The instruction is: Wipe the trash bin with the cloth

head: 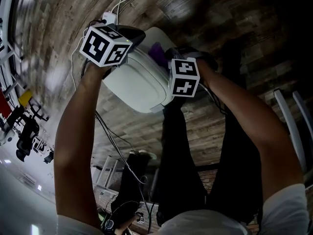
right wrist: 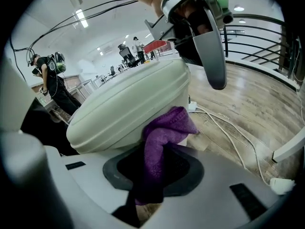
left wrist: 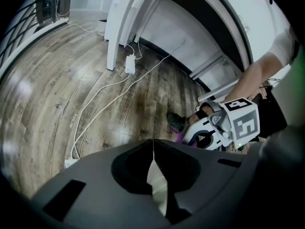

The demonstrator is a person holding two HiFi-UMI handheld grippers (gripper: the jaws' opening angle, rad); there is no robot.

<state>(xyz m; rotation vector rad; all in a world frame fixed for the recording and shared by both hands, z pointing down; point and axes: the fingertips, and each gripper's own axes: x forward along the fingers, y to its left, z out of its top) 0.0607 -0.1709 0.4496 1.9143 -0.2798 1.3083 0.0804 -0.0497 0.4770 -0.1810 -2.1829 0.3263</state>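
Cloth (right wrist: 159, 140): purple and bunched, pinched tight between the closed jaws of the right hand-held gripper (right wrist: 153, 163). Its free fold is pushed up against the trash bin (right wrist: 126, 97); held this short, the fold serves as a wiping pad.
Bin position: white with a domed lid, it stands on the wooden floor (left wrist: 62, 80) at the centre of the head view, between the two marker cubes. The person's dark-trousered legs are just beside it.
Contact spot: the cloth touches the bin's wall just under the lid's rim, at lower centre of the right gripper view. The wipe seems to be under way on the upper side.
Left hand-held gripper (left wrist: 153, 149): the jaws are brought together to a thin seam at the tips, with nothing gripped. A pale sliver shows behind the seam, and I cannot tell what it is.
Its placement: in the right gripper view one grey finger (right wrist: 215, 56) hangs at upper right, over the bin's far top edge; whether it touches is unclear. It is probably parked there to steady the light bin against the push of the wiping side.
Cables (left wrist: 102, 97): white leads and a plug block (left wrist: 129, 64) trail across the floor in the upper middle of the left gripper view. They look near enough to the bin's base that a sliding bin could catch them.
Next move: likely a sweep along the rim, with modest pressure so the bin does not tip.
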